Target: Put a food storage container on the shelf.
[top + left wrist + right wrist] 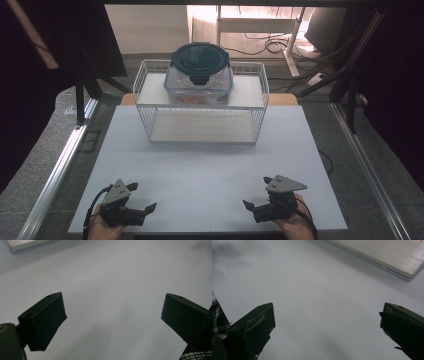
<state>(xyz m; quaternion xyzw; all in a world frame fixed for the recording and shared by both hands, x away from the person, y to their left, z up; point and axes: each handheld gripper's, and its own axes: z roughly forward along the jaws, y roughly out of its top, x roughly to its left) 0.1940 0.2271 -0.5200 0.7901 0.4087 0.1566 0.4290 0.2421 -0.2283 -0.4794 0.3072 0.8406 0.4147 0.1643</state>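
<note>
The clear plastic food container with the dark round clip-on lid (199,74) is set on the upper shelf of a white wire rack (145,80) at the far side of the white counter (210,165), well apart from both tools. No object is held: the jaws of the left gripper (141,197) are spread wide with only bare counter between them, and the jaws of the right gripper (258,192) are likewise fully parted and empty. Both are kept low at the near edge, one to each side, probably as a ready stance from which the container can be approached from both flanks. The rack's open front is turned toward the person, which should leave the container reachable. Its raised seat suggests that a two-sided lift will be needed.
</note>
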